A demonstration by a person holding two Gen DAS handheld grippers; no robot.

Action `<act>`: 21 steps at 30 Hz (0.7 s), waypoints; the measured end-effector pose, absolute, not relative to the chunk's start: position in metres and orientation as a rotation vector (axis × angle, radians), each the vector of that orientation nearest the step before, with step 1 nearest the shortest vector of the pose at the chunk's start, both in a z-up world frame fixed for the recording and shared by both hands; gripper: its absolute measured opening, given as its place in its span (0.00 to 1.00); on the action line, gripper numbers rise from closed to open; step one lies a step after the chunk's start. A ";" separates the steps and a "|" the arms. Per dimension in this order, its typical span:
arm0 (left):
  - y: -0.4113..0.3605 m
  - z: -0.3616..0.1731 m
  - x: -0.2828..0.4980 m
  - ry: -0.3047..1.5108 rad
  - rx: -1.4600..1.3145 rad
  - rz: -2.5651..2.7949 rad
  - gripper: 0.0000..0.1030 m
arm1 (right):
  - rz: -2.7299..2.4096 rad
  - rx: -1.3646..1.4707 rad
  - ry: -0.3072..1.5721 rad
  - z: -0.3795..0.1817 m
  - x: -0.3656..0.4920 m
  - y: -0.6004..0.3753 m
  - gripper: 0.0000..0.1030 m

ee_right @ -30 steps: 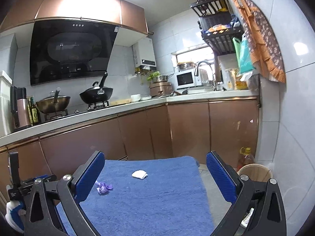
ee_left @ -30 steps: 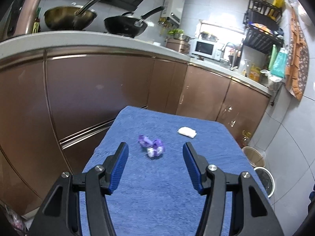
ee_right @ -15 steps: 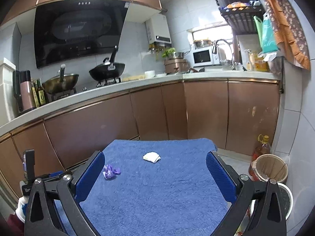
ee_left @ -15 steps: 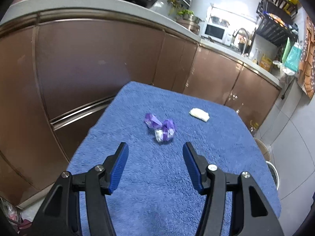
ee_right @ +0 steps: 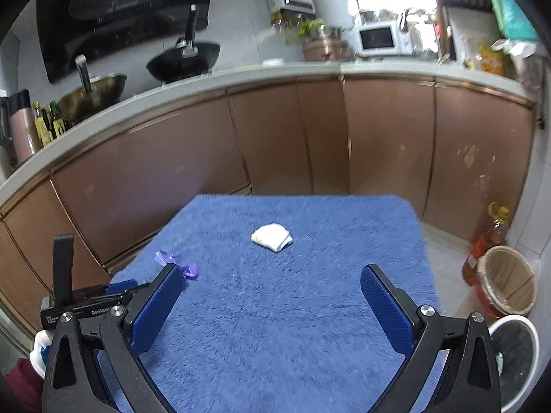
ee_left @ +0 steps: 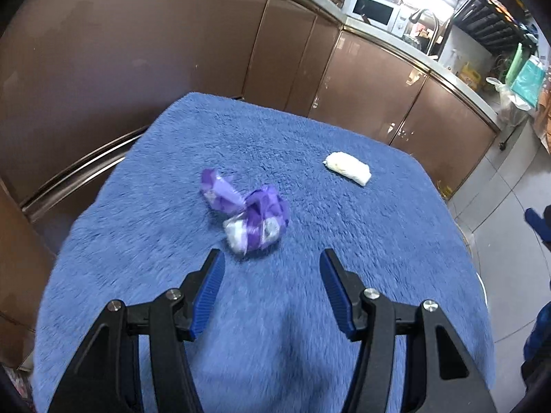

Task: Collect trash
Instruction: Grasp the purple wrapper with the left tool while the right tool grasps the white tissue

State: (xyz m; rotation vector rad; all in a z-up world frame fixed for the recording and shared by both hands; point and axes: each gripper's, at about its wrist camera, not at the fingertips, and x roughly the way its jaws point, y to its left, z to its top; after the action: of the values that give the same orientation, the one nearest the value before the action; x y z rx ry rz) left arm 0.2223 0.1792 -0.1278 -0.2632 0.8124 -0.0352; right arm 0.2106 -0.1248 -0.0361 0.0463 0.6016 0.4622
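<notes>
A crumpled purple wrapper lies mid-way on the blue fluffy mat. Just short of it my left gripper stands open, nothing between its blue pads. A folded white tissue rests farther back to the right. In the right wrist view the white tissue sits ahead of my right gripper, which is open and empty above the mat. The purple wrapper shows at the left, partly hidden by the left finger. The left gripper's body is at the left edge of that view.
Brown cabinet fronts run behind the mat under a grey counter with pans and a microwave. On the tiled floor to the right stand a wooden-look bin, an oil bottle and a round white-rimmed lid.
Both grippers have dropped and moved forward toward the mat. The purple wrapper now lies close ahead of the left pads, and the white tissue appears larger in the right wrist view. Jaws unchanged.
</notes>
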 end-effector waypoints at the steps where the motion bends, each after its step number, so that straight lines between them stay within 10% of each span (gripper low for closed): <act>1: 0.179 -0.131 0.231 0.819 -0.263 -0.027 0.54 | 0.474 0.041 0.620 -0.042 0.221 -0.120 1.00; 14: 0.194 -0.170 0.283 0.847 -0.363 -0.002 0.54 | 0.582 -0.067 0.807 -0.103 0.357 -0.047 0.99; 21: 0.197 -0.172 0.284 0.822 -0.373 -0.014 0.53 | 0.579 -0.048 0.903 -0.141 0.415 -0.028 0.70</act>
State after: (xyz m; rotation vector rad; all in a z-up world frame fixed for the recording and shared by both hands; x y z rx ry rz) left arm 0.2842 0.1967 -0.1722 -0.3732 0.8217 -0.0143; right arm 0.4150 -0.0280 -0.1414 -0.0479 0.9031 0.5791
